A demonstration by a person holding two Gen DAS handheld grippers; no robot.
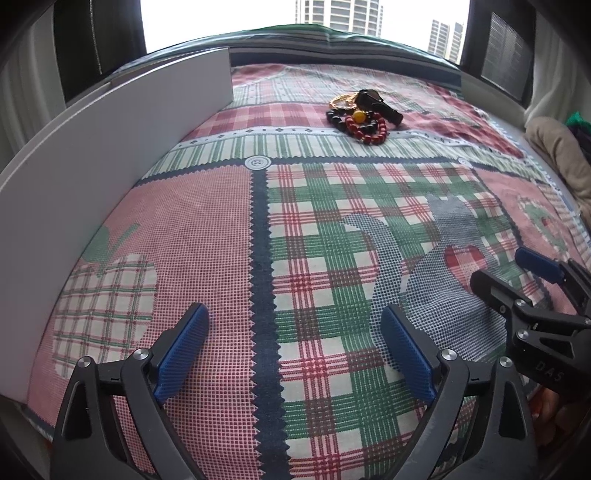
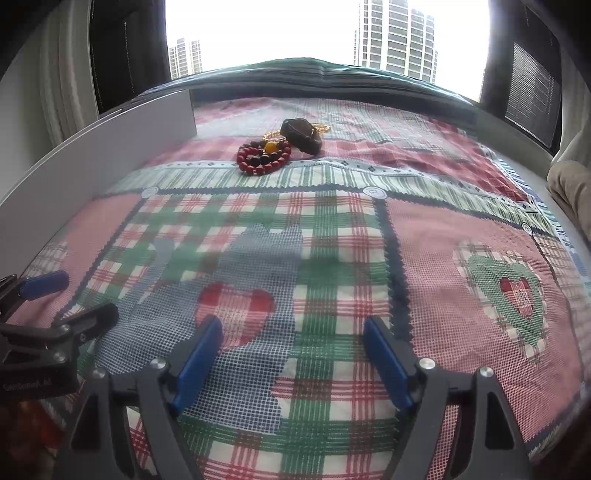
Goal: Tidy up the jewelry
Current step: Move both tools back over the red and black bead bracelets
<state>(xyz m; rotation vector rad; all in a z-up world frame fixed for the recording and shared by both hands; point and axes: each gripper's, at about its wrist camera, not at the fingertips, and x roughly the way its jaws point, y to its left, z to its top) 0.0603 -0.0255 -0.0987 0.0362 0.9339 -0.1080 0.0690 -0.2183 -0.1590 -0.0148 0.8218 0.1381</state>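
Left wrist view: both grippers hover with jaws spread and empty over a patchwork plaid bedspread (image 1: 314,236).
Left gripper (image 1: 295,354) and right gripper (image 2: 291,360) hold nothing; the heap of red, black and gold bead bracelets (image 1: 360,120) lies well ahead, touching a dark case (image 1: 376,103), near a white upright board (image 1: 110,147), with a window (image 2: 277,33) showing towers beyond.
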